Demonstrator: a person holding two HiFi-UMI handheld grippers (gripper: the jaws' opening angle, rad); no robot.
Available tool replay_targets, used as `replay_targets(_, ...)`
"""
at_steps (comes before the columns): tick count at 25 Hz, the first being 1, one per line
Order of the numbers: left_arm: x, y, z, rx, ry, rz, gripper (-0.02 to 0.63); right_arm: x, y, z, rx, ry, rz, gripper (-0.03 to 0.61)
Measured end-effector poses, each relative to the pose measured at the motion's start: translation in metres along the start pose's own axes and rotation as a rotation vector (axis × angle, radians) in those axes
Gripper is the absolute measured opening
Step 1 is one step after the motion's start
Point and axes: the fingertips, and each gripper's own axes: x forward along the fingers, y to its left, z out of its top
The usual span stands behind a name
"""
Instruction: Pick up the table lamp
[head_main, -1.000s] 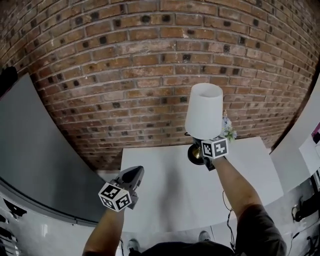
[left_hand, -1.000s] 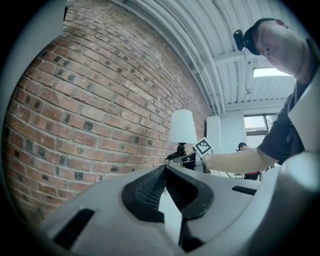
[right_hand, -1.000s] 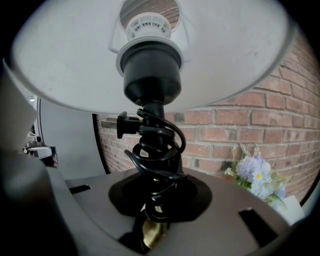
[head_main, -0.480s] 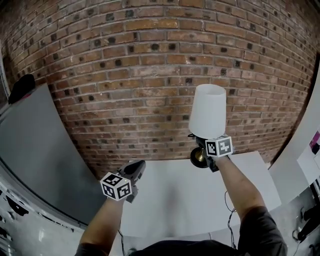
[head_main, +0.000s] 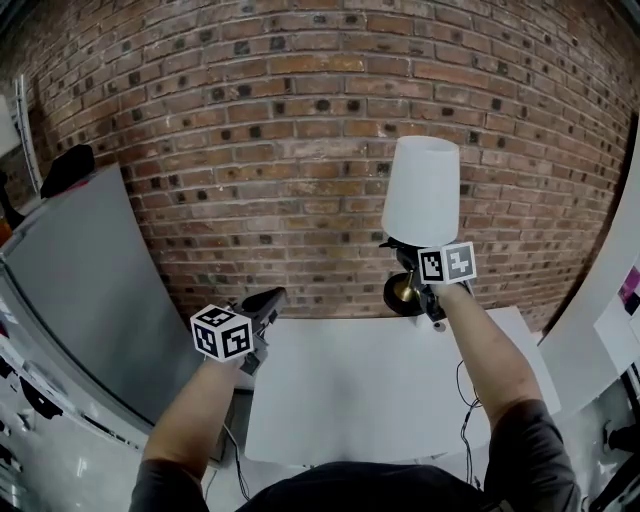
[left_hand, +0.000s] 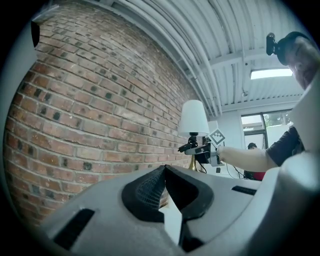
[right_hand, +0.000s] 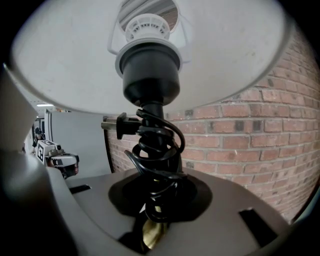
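A white counter (head_main: 350, 390) stands against a brick wall (head_main: 250, 150), with a grey panel (head_main: 90, 280) at left. The lamp (head_main: 421, 190) is upright in the air over the counter's far edge. The right gripper (right_hand: 155, 215) has its jaws clenched on the brass stem, which is wound with black cord (right_hand: 155, 145). The left gripper (left_hand: 164, 172), well apart, has its jaws closed on nothing.

A white rectangular table (head_main: 380, 400) stands with its far edge against a red brick wall (head_main: 300, 150), seen from above in the head view. A grey panel (head_main: 90, 290) runs along its left side, and pale grey floor (head_main: 60, 470) shows past its near left corner. Its top looks smooth and matt.
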Motion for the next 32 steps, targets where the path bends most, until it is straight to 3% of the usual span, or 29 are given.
replay_targets(14, -0.012, -0.013, 0.066, 0.055, -0.017, 0.002, 0.005, -0.031, 0.019, 0.056, -0.017, -0.042, 0.014, 0.078)
replay_targets(32, -0.011, -0.018, 0.085, 0.083, -0.030, -0.011, 0.005, -0.032, 0.026, 0.060, -0.002, -0.057, 0.025, 0.080)
